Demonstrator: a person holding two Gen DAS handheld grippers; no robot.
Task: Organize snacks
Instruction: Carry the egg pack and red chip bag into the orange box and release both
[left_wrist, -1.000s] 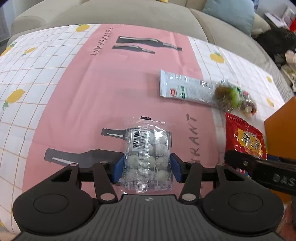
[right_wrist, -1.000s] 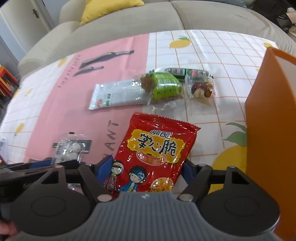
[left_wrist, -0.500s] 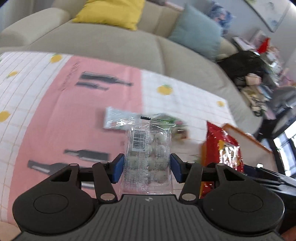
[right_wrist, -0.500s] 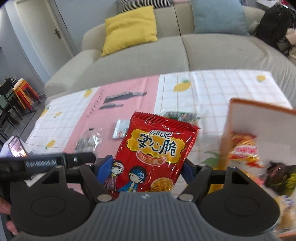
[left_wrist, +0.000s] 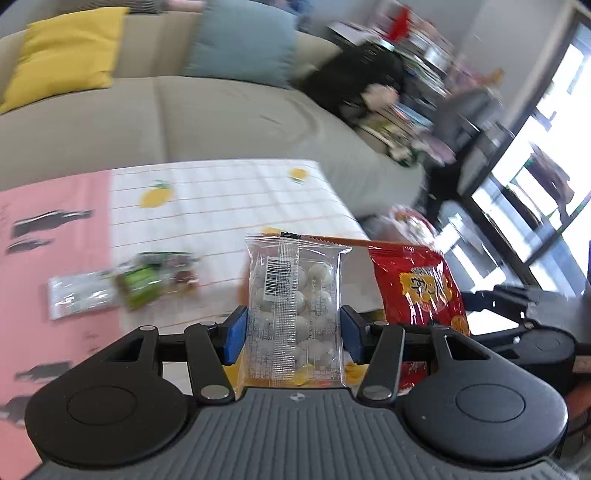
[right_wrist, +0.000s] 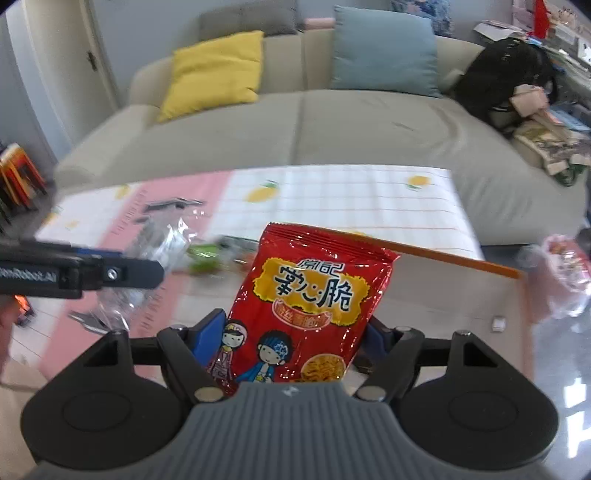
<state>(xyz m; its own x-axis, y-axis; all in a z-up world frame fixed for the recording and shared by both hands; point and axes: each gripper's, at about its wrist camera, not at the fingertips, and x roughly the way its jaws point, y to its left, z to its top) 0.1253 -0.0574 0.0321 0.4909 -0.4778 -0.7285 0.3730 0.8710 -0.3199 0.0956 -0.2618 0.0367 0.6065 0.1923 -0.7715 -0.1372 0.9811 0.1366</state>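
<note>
Presently listed: left gripper (left_wrist: 293, 334), blue pads clamped on a clear packet of white round sweets (left_wrist: 295, 314), held upright between the fingers, barcode facing the camera. Right gripper (right_wrist: 291, 338), clenched on a red snack bag (right_wrist: 306, 310), likewise upright. Orange box (right_wrist: 458, 264), its rim seen just beyond the red bag. Remaining snack packets (left_wrist: 122, 286), blurred, possibly three, lying on the lemon-print cloth (left_wrist: 229, 199) ahead and left of the left gripper
</note>
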